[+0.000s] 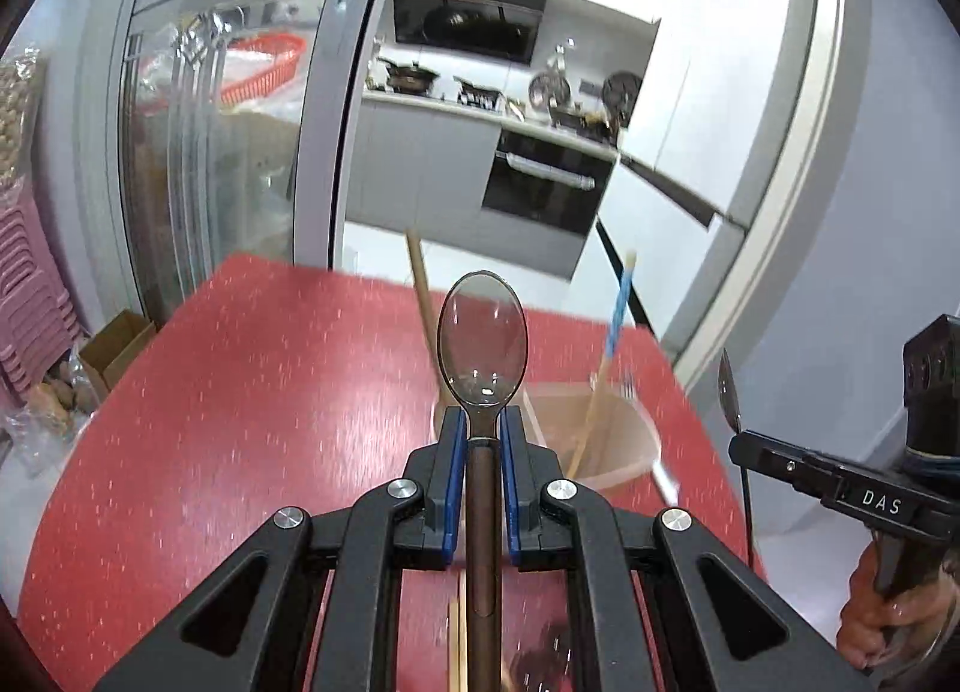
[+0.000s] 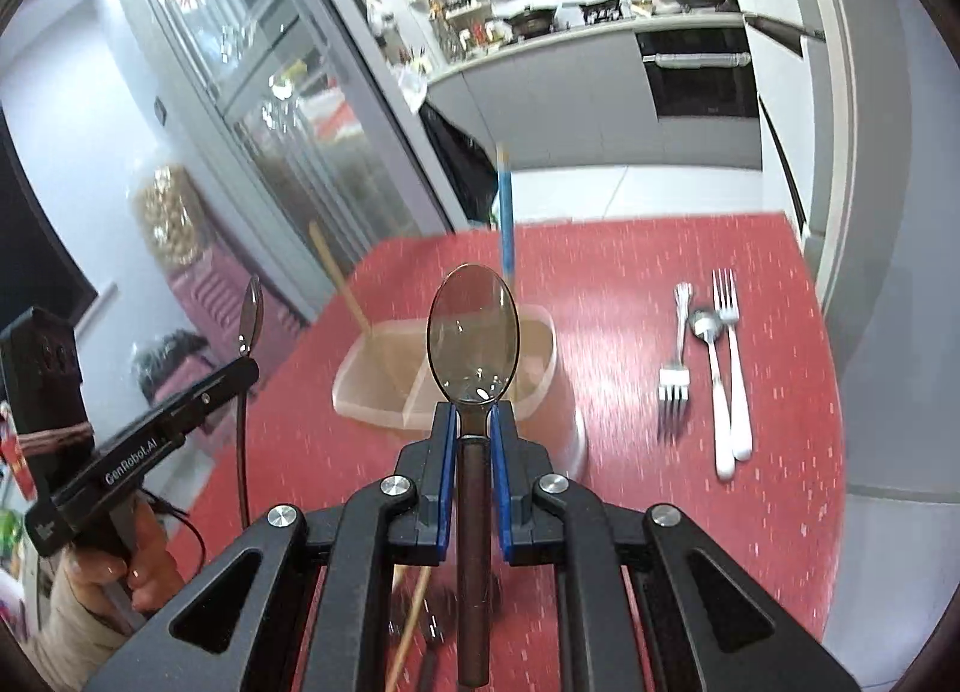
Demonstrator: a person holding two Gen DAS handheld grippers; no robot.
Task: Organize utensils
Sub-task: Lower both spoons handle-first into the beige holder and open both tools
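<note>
My left gripper is shut on the brown handle of a metal spoon, held bowl-forward above the red table. My right gripper is shut on a matching spoon. Each gripper shows in the other's view, with the right gripper at the right edge and the left gripper at the left edge. Below and ahead stands a translucent divided container, also the container. It holds a blue-handled utensil and a wooden stick.
Two forks and a white-handled small spoon lie on the table's right part. Wooden sticks and a dark utensil lie under the right gripper. A cardboard box sits on the floor beyond the table's left edge.
</note>
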